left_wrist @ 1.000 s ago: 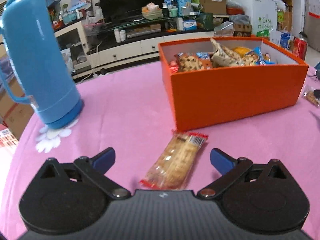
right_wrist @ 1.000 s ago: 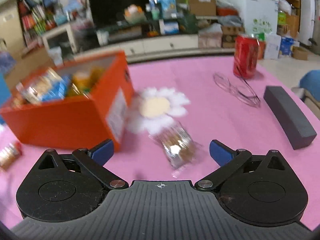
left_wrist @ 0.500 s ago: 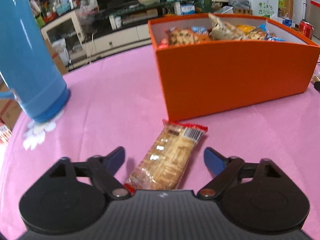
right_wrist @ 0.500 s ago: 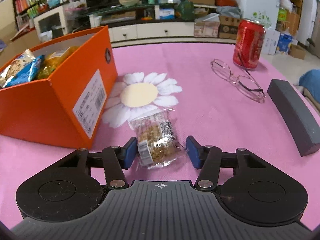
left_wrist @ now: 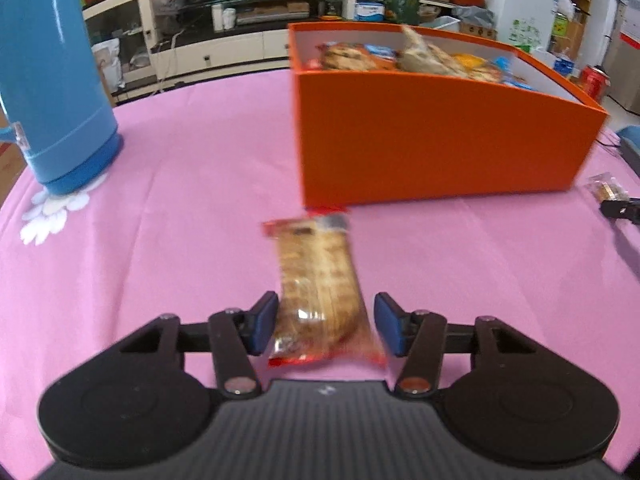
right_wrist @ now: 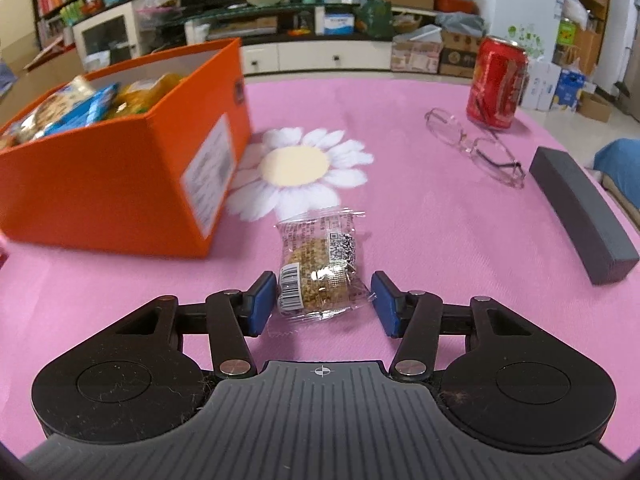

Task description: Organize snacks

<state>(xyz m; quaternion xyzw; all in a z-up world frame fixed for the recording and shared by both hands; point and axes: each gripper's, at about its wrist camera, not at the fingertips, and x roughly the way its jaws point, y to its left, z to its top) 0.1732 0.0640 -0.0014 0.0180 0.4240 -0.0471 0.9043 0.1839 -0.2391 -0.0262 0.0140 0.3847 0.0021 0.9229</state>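
We have the left hand-held gripper (left_wrist: pixel 326 329) closing around a long, red-edged, clear-wrapped biscuit bar (left_wrist: pixel 320 288) lying on the pink table (left_wrist: pixel 180 220) before the orange cardboard box (left_wrist: pixel 432 140). The right hand-held gripper (right_wrist: pixel 324 300), partly open, straddles a small clear-wrapped oat cake (right_wrist: pixel 320 264); its left pad touches, and we cannot tell if the right does. Both look light, crinkly, slippery and crumbly, so we judge gripping across the body, gently, works best.
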